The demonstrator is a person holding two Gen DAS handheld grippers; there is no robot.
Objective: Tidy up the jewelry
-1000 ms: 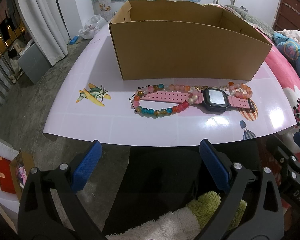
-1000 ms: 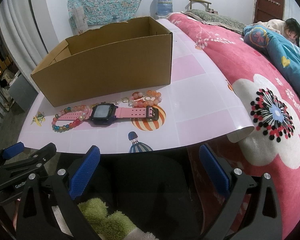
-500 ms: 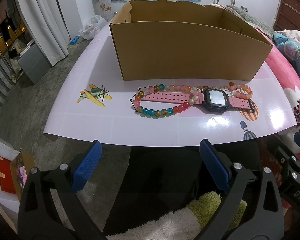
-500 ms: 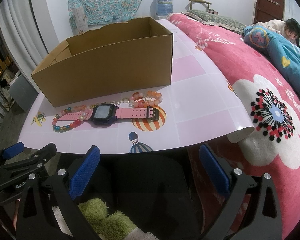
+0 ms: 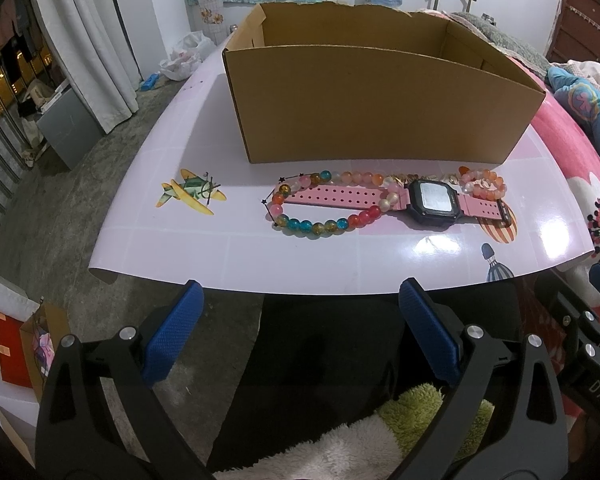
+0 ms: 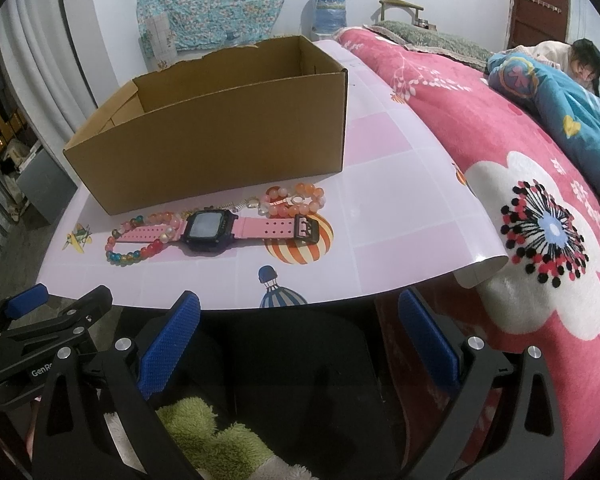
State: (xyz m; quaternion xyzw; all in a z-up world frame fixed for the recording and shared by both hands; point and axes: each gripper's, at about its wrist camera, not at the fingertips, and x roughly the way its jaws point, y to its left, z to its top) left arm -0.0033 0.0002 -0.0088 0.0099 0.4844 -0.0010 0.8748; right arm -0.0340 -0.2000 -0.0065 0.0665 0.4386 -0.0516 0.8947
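Note:
A pink-strapped watch with a black face (image 5: 434, 201) (image 6: 208, 230) lies on the pale sheet in front of an open cardboard box (image 5: 376, 108) (image 6: 220, 132). A multicoloured bead bracelet (image 5: 316, 224) (image 6: 130, 254) loops around its left strap. A peach bead bracelet (image 5: 484, 186) (image 6: 296, 200) and a thin chain lie by its right strap. My left gripper (image 5: 300, 332) is open and empty, below the sheet's near edge. My right gripper (image 6: 300, 332) is open and empty too, to the right; the left gripper also shows in the right wrist view (image 6: 40, 320).
The pale sheet (image 5: 180, 240) (image 6: 400, 200) has printed plane and balloon pictures and rests on a pink floral bed cover (image 6: 540, 240). A person lies under a blue blanket (image 6: 560, 92) at the far right. A concrete floor, curtains and a grey cabinet (image 5: 68, 128) are at the left.
Both views have crept slightly; the jewelry and box have not moved. Both grippers stay open.

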